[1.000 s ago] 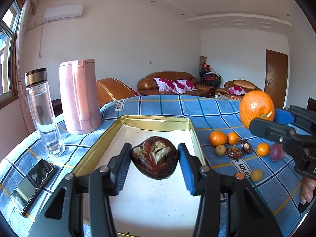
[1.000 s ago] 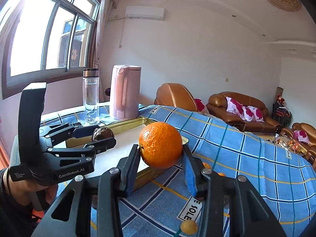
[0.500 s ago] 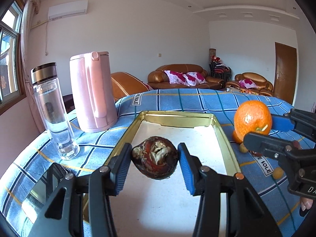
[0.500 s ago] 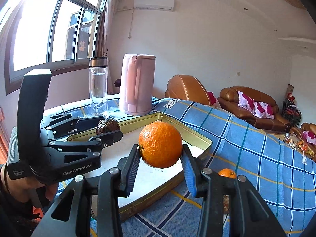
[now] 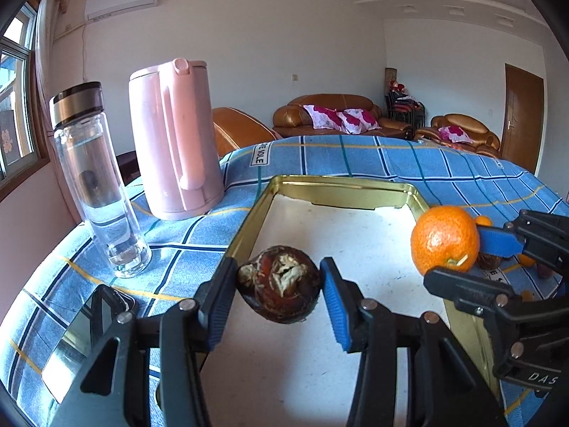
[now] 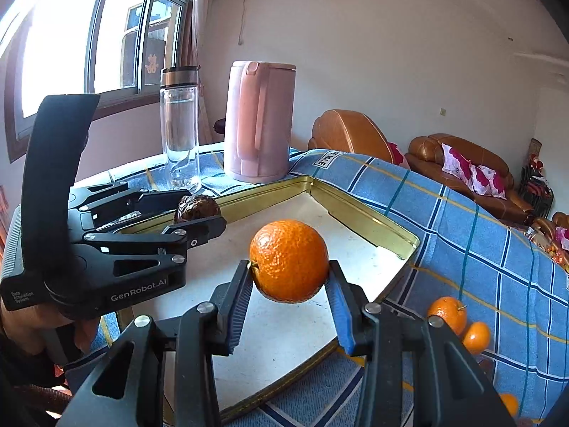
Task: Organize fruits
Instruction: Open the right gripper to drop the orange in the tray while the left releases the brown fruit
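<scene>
While the glass bottle and pink kettle stand at ten and eleven o'clock on the blue checked cloth, the left gripper hangs over the gold-rimmed tray, its blue pads clamped on a dark brown wrinkled fruit held clear of the white tray floor. At three o'clock in the left wrist view the right gripper is closed tight on a large orange, above the tray's right side. Two small oranges lie on the cloth at four o'clock of that gripper, just outside the tray. A phone lies at eight o'clock.
</scene>
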Available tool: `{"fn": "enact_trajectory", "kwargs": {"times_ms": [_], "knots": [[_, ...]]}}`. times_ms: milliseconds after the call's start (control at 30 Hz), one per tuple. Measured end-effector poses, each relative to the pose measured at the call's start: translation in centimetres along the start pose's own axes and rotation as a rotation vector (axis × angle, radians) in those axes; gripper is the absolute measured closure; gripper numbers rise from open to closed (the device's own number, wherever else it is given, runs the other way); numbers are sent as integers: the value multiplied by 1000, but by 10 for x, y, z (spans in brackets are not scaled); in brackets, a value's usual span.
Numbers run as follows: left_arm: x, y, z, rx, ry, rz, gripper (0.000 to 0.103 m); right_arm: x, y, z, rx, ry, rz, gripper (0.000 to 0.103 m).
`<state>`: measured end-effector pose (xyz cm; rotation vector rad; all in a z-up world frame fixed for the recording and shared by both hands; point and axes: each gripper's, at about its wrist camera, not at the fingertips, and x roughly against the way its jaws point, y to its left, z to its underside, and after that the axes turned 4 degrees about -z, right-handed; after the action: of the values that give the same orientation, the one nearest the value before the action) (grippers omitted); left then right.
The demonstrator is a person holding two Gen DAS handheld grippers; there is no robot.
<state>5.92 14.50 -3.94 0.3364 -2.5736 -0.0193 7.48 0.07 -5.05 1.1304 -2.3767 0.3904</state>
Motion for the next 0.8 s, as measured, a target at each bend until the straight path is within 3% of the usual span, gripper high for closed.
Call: {"fn": "enact_trajectory", "kwargs": {"times_ms": [800], "knots": [[-17,1,-2,-25,83,5,54,-31,2,8,-7,112,0,59]]}}
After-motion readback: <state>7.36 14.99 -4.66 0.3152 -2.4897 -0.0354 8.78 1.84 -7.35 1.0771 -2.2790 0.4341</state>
